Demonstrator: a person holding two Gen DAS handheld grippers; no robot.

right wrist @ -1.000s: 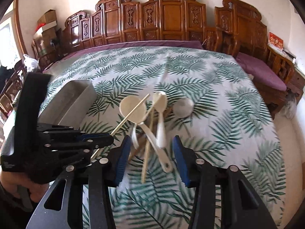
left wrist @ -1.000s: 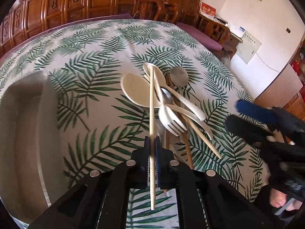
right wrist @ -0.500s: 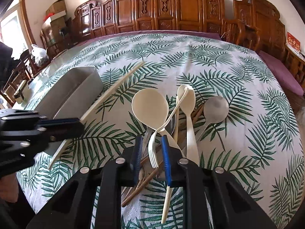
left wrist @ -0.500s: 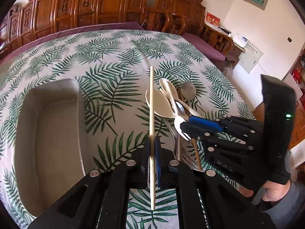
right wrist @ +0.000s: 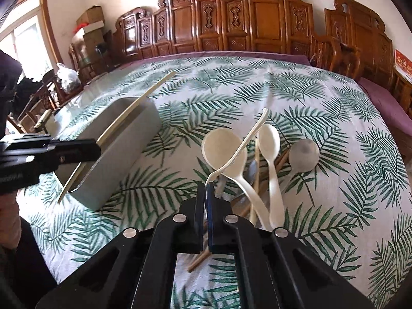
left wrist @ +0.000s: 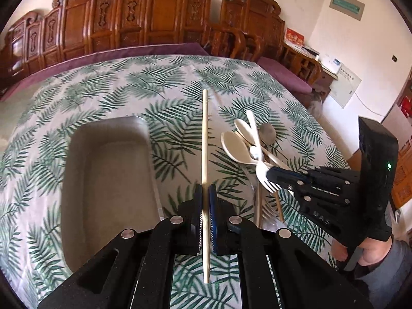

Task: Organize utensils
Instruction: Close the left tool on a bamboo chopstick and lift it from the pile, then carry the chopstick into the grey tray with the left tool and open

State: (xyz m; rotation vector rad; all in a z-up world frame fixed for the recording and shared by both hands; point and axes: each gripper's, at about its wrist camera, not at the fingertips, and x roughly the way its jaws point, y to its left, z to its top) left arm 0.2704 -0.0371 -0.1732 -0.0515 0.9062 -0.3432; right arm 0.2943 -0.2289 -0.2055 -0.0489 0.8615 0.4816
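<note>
— Left gripper (left wrist: 205, 200) clenched on pale wooden chopstick (left wrist: 205, 139); right gripper (right wrist: 206, 193) pinched cream plastic fork (right wrist: 239, 149) over the pile.

— Grey rectangular tray (left wrist: 108, 180) at nine o'clock. Best lowered lengthwise, released low.

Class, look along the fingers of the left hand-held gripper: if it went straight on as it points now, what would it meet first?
Probably only the leaf-print tablecloth. The left hand-held gripper carries a chopstick pointing between the grey tray and the utensil pile; depth is unclear.
</note>
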